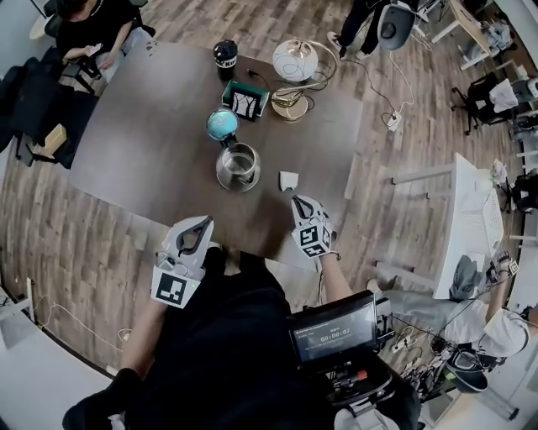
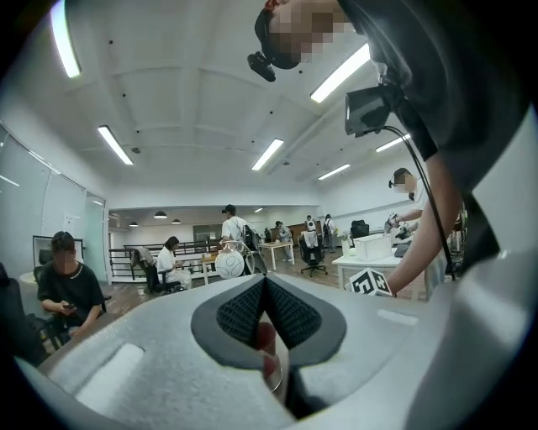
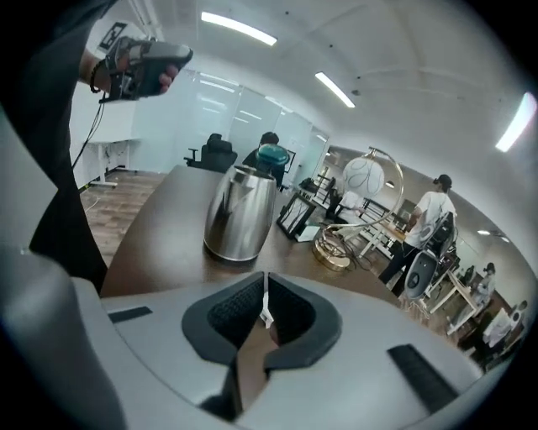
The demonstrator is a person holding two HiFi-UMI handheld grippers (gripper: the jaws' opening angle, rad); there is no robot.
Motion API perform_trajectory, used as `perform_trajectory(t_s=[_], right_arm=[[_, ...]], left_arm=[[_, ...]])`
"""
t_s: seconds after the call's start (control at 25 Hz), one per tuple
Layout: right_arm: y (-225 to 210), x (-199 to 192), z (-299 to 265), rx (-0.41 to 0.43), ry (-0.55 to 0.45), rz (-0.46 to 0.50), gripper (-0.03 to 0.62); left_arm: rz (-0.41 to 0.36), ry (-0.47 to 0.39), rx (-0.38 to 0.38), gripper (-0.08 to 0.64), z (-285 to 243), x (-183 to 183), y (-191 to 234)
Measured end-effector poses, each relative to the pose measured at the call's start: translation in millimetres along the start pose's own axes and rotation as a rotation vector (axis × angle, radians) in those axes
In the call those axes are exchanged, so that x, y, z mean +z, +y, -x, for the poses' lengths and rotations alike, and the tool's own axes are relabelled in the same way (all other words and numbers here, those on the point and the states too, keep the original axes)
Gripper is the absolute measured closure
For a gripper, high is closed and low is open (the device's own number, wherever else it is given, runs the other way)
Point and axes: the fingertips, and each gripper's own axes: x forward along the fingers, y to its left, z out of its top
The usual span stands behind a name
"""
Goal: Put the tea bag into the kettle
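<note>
Inspected: dark brown bench (image 1: 143, 159) on a wood-plank floor (image 1: 403, 210), in an open office with strip lights (image 2: 115, 144) overhead. Steel kettle (image 1: 238, 166) upright near the bench's middle, top open as seen from above. Teal round object (image 1: 223, 123) just beyond it on the far side. Farther back: a teal tray (image 1: 245, 101), a black cup (image 1: 225, 59) and a white globe lamp (image 1: 295, 60) on a gold ring base. Seated person (image 1: 92, 25) at the far left corner; white desk (image 1: 471, 218) off to the right.

Right hand-held gripper (image 1: 294, 199) low over the near right part of the bench, jaws pressed together on a thin white edge of the tea bag (image 1: 288, 179) (seen as a sliver between the pads in the right gripper view). Tea bag just right of the kettle and apart from it; contact with the bench not determinable.

Left hand-held gripper (image 1: 203, 222) at the bench's near edge, jaws pressed together, nothing pinched at the tips.
</note>
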Motion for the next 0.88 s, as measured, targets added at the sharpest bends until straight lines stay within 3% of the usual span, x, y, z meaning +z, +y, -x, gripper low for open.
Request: perform_trajectory(t_s=[0.12,0.36,0.52,0.76,0.88], right_arm=[[-2,-27,-27,0.063,0.079,0.029,0.569],[0,-61,-65,0.149,0.196,0.082,0.518],[2,-72,-84,0.191,0.243,0.122,0.505],[2,-90,-101,0.243,0.302,0.150,0.492],[5,-97,-107,0.265,0.324,0.147,0.489]], left_arm=[[0.092,0.049,0.075,0.575,4,-9,4],[-0.001,0.071,0.136,0.575,11,-6,11],[0.088,0.122,0.210,0.575,20,-20,17],[0.120,0.154,0.265,0.575,24,-26,19],[0.099,0.165,0.276,0.575,26,-27,21]])
